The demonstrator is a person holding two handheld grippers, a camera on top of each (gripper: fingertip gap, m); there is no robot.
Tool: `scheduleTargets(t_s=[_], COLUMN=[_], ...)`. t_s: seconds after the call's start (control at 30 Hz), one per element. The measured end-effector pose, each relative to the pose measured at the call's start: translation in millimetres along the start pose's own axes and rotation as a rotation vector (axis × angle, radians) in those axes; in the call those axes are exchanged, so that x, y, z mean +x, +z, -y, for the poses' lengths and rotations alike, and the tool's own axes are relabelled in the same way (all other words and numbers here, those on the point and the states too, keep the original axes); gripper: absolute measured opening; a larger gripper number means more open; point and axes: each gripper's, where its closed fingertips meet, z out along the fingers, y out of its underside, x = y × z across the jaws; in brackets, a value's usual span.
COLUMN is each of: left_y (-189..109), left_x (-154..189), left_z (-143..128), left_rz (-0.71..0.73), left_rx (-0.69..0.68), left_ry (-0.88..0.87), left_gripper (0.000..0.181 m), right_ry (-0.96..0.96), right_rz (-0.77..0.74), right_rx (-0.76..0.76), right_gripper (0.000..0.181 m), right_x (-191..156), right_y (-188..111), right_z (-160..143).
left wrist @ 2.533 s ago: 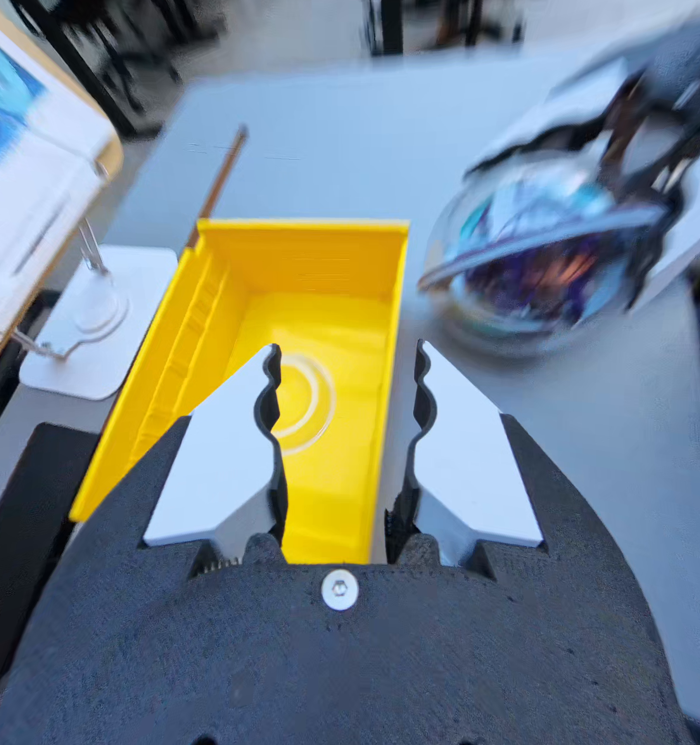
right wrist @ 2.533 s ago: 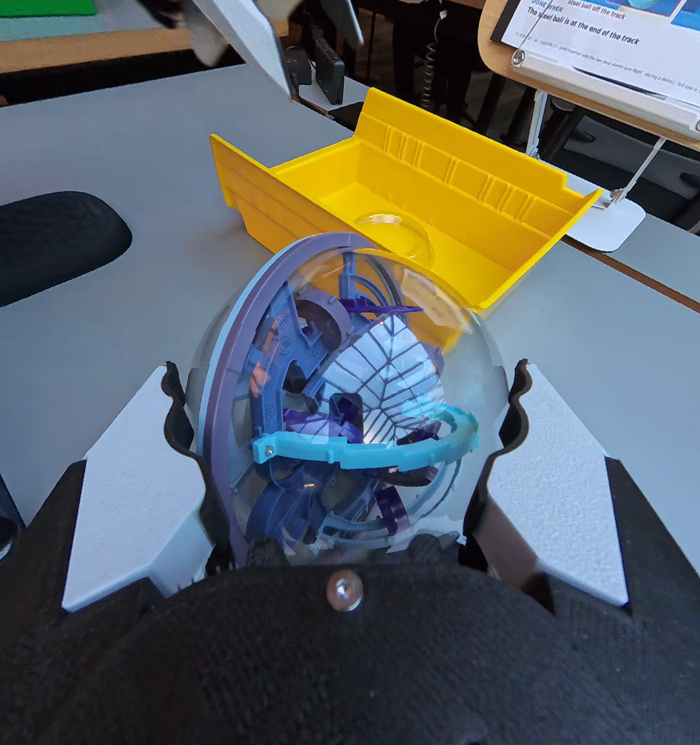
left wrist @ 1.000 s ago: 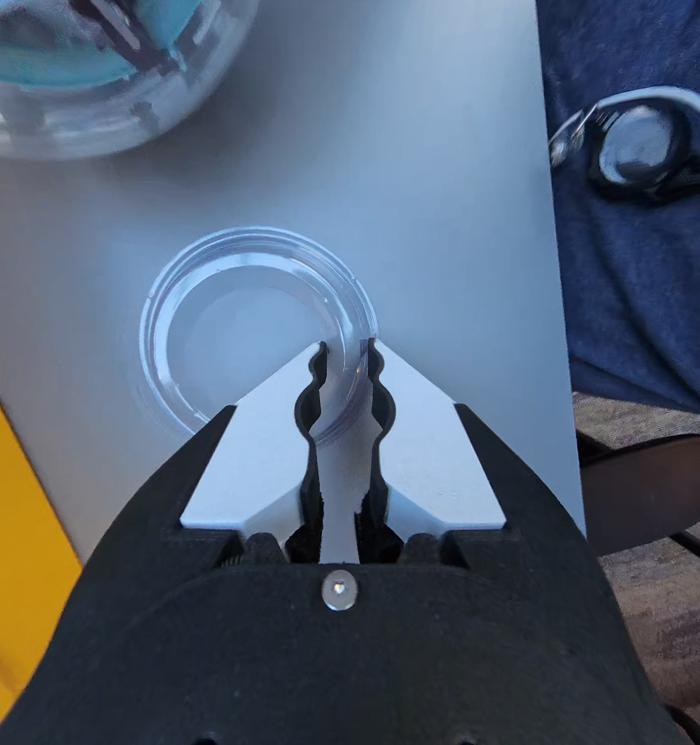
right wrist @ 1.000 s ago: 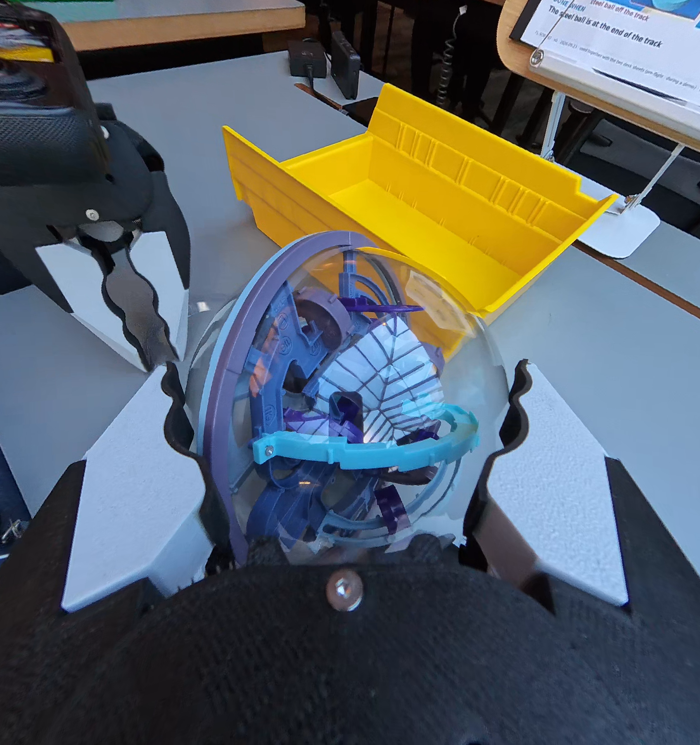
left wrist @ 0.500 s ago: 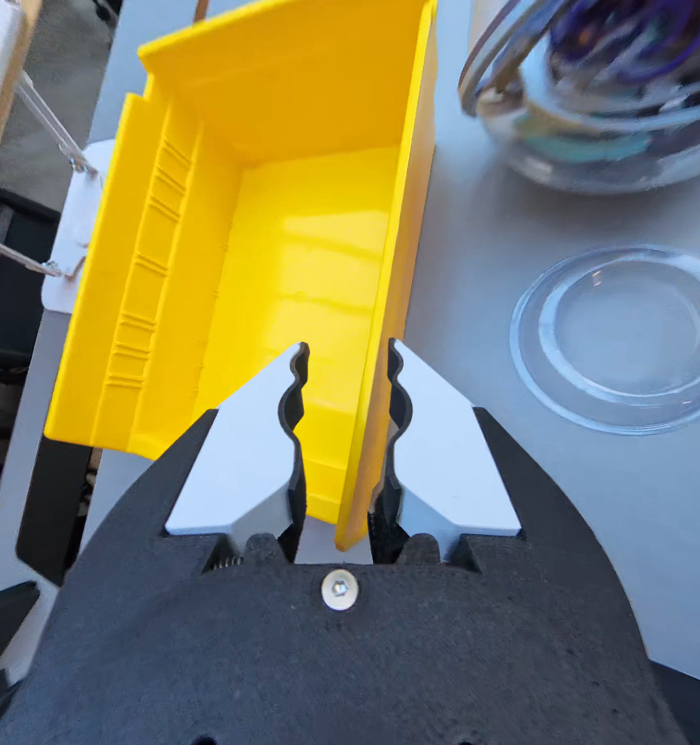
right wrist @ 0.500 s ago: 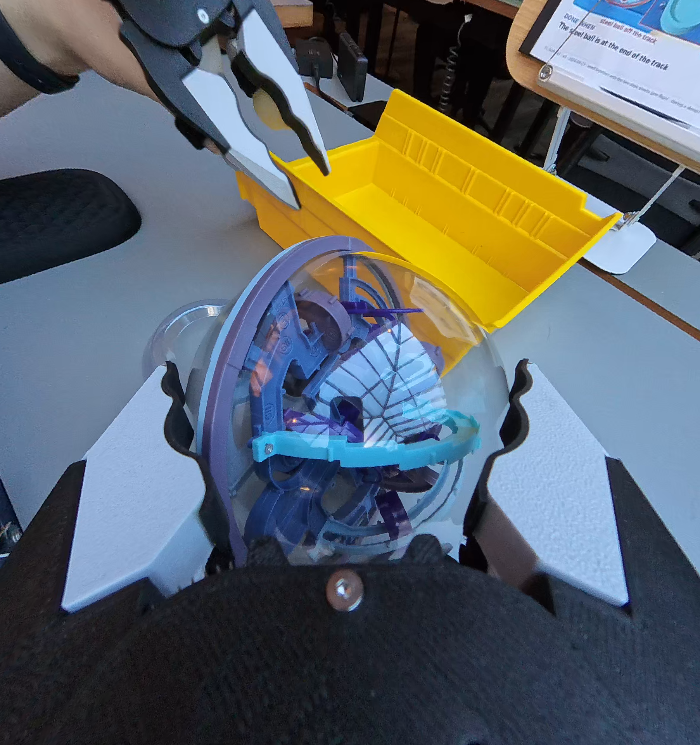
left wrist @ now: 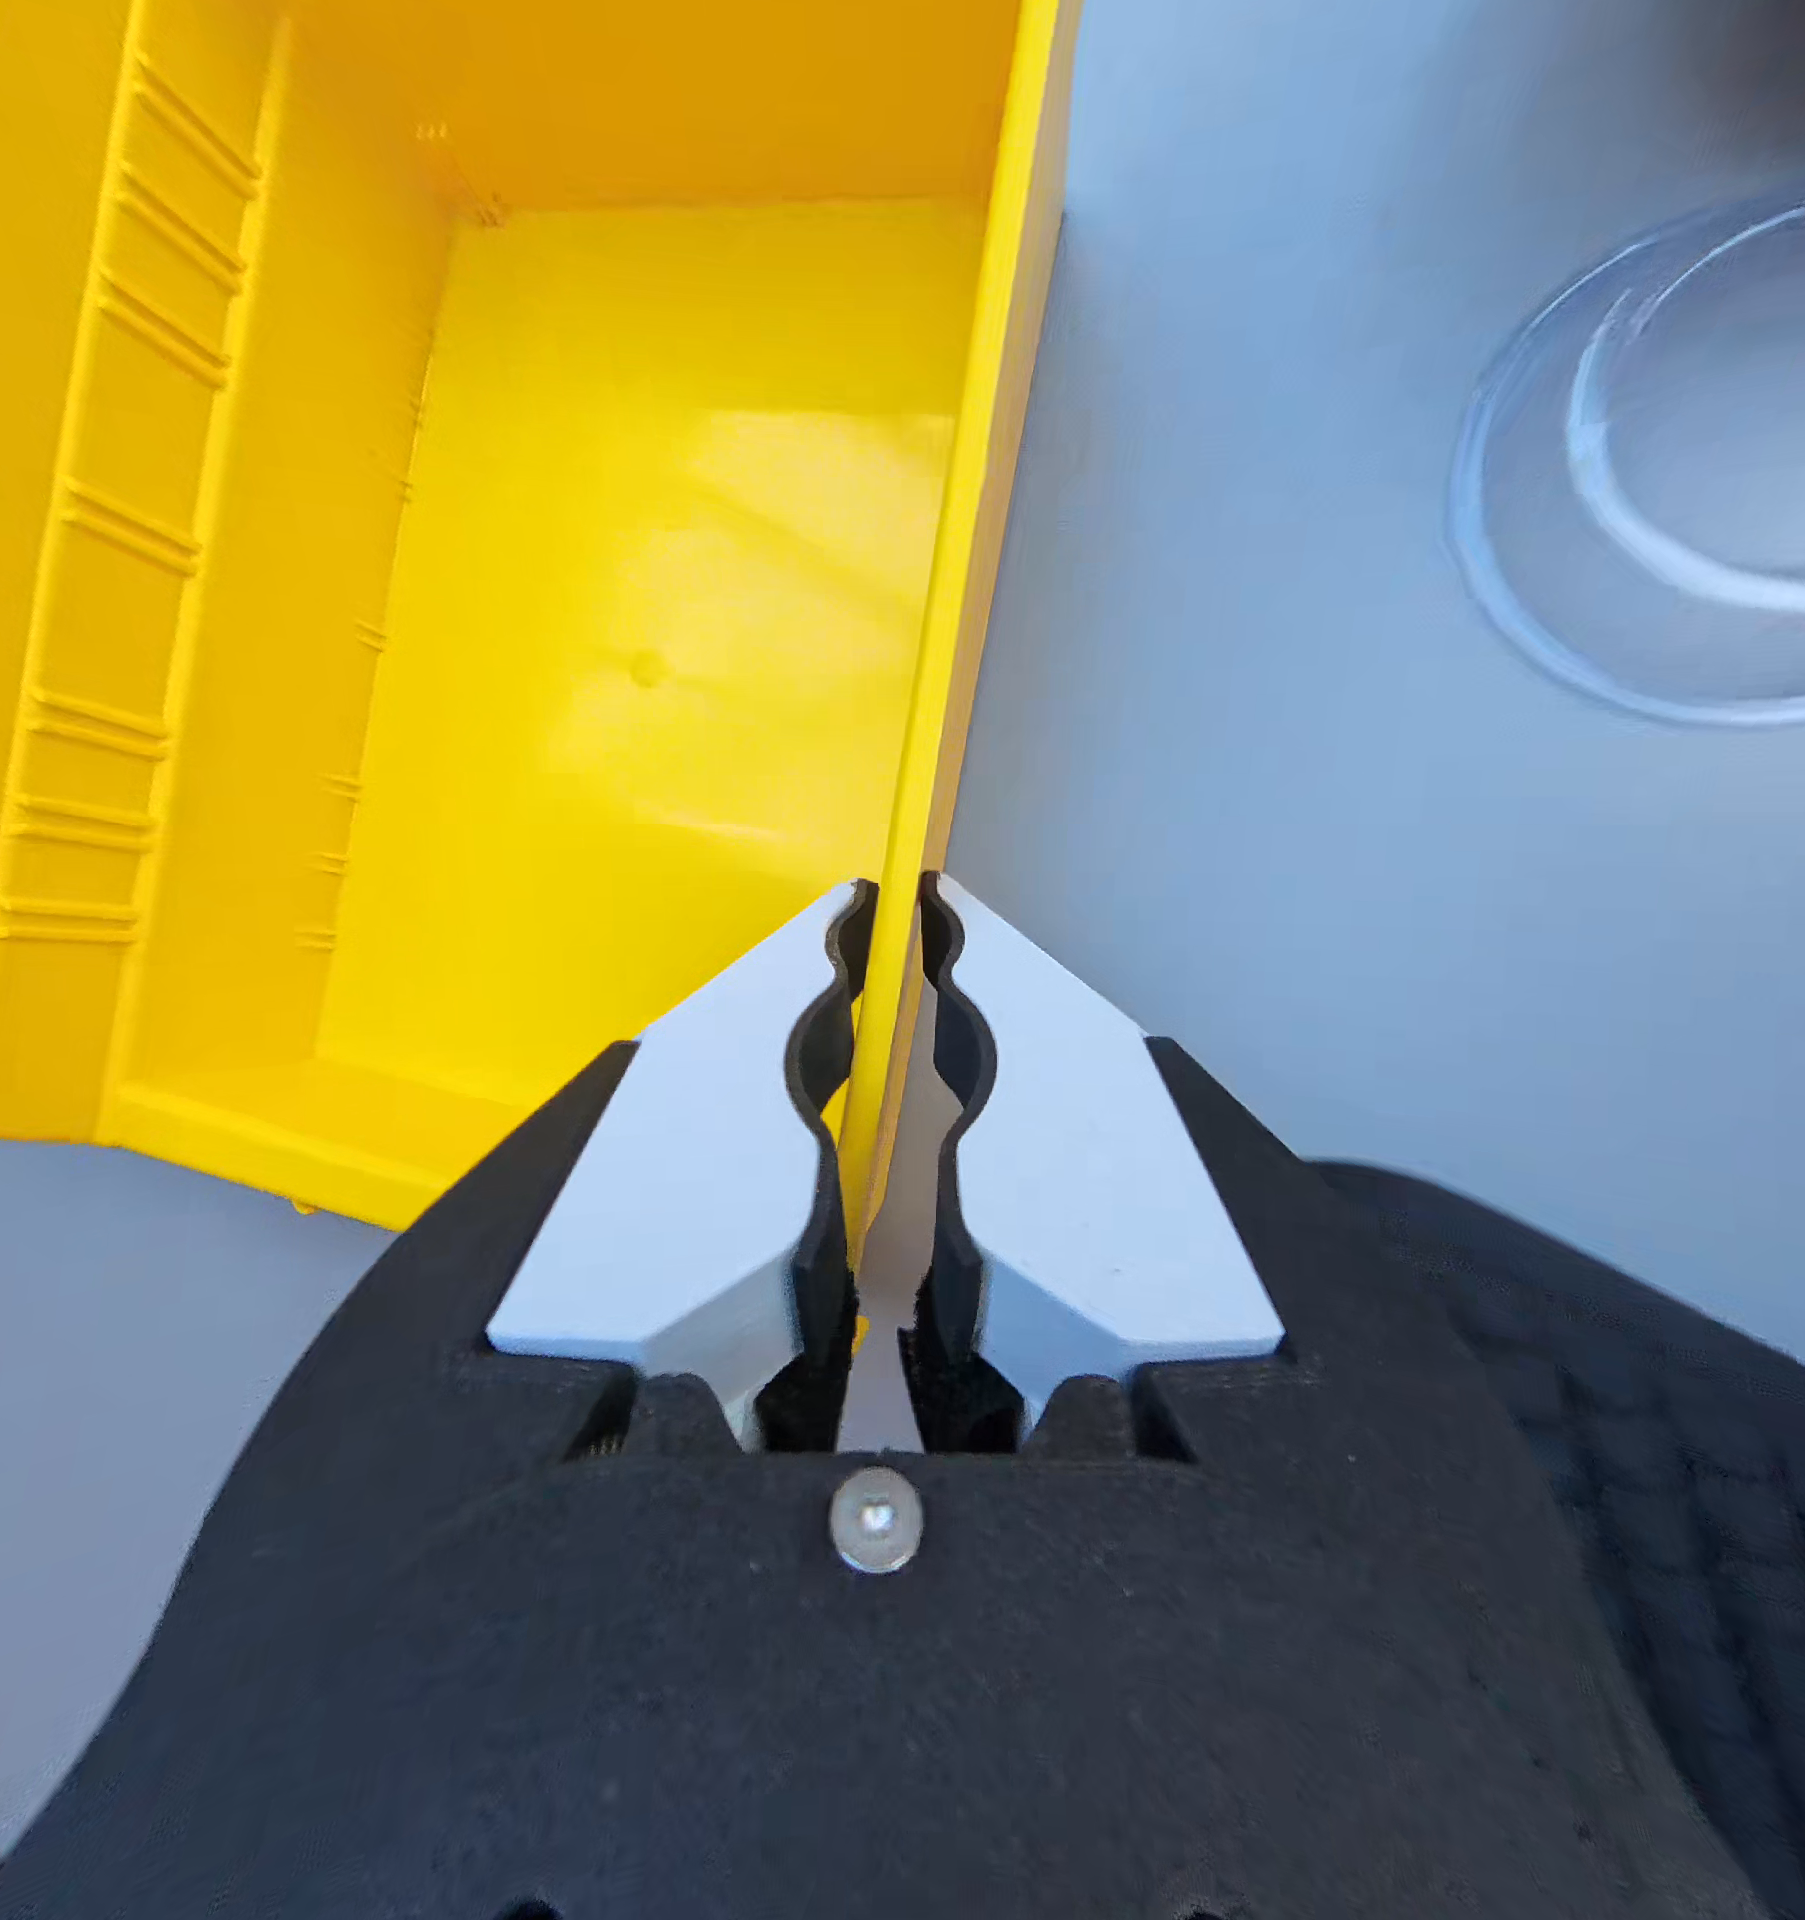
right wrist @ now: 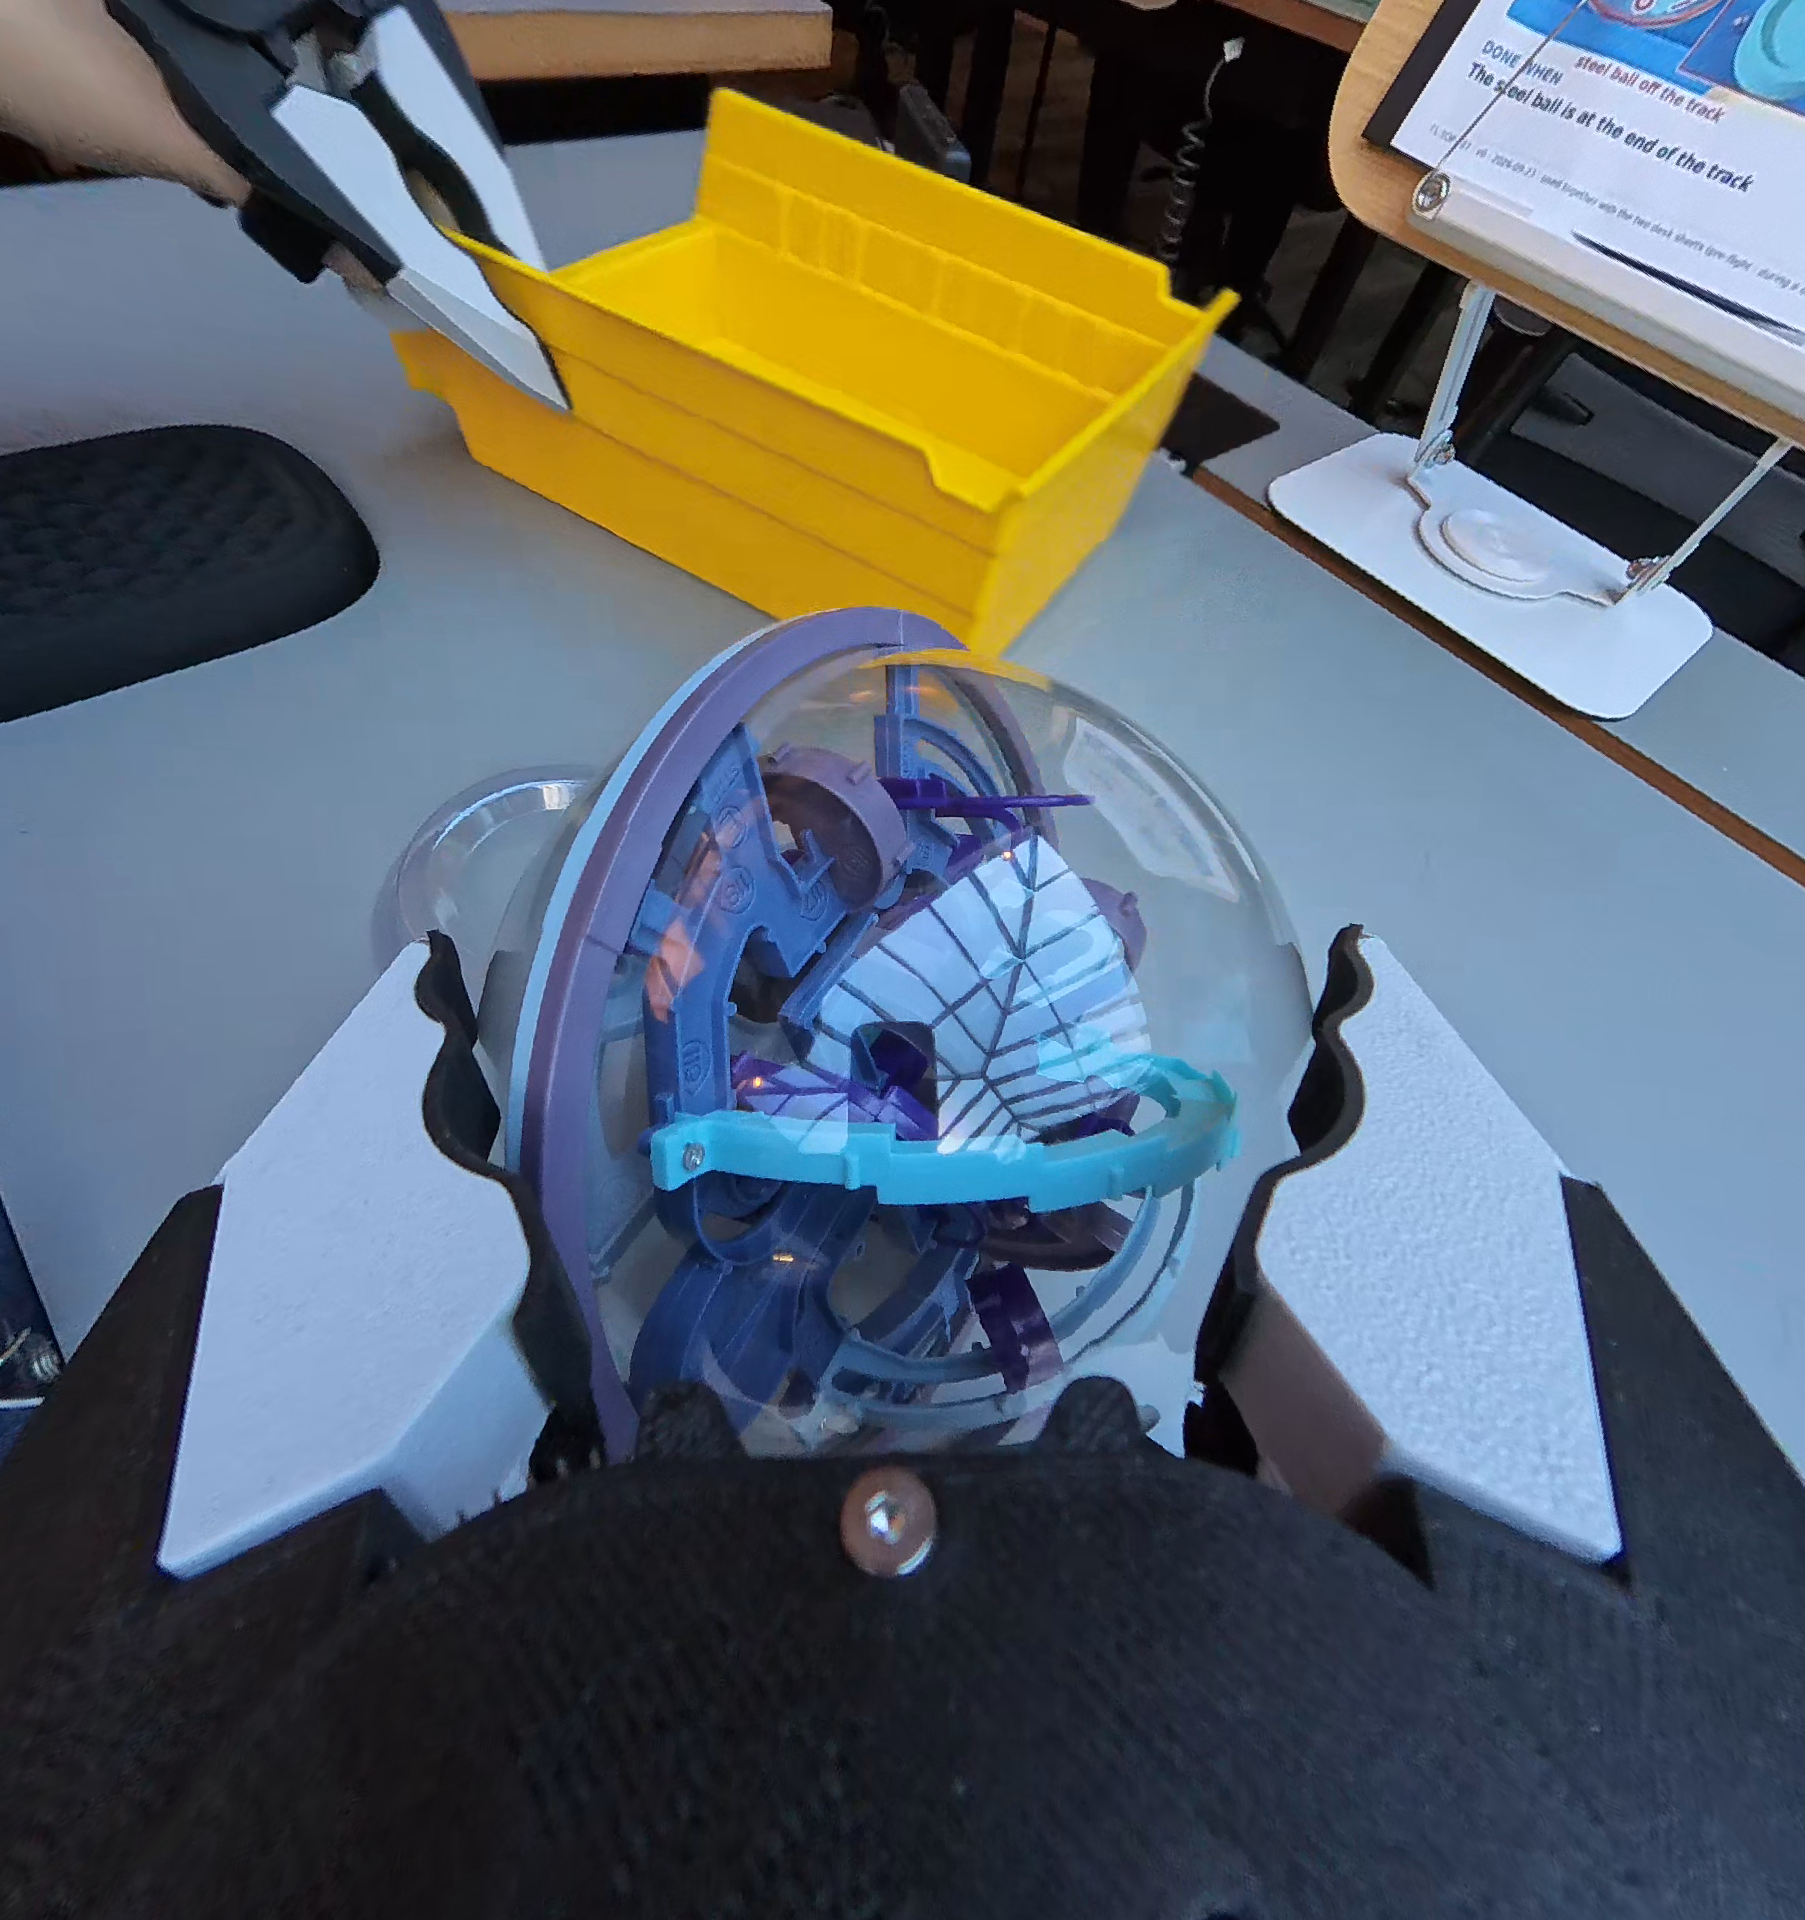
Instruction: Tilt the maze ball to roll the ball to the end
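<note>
Centre of right wrist view: maze ball (right wrist: 877,1060), clear sphere, clamped between right gripper (right wrist: 882,997) fingers, held above grey table (right wrist: 1397,852). Shell likely light, rigid, slippery; grip across widest part, beside purple ring. Upper left: left gripper (left wrist: 898,894) pinched on yellow bin (left wrist: 607,582) wall. Clear dish (left wrist: 1667,499) near bin.

Open worktop (right wrist: 1500,935) right of the maze ball (right wrist: 908,1049); ahead the yellow bin (right wrist: 773,436) blocks things, clear dish (right wrist: 472,842) and black pad (right wrist: 119,561) crowd the left.
</note>
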Motion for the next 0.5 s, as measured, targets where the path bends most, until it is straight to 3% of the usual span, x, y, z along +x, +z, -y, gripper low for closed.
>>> scheduleTargets(t_s=[0.27,0.37,0.5], left_y=[-66,-80,-87], left_x=[-38,-47,-55], left_z=[-107,-131,-144], left_rz=[0.379,0.517,0.628], left_rx=[-0.109,-0.161,-0.218], left_ry=[-0.411,-0.543,-0.585], left_gripper=[0.006,0.005,0.005], right_ry=[0.005,0.001,0.006], right_rz=[-0.009,-0.011,-0.012], right_rx=[0.007,0.005,0.006], right_gripper=[0.157,0.157,0.157], right_x=[0,0,1], right_y=[0,0,-1], right_z=[0,0,0])
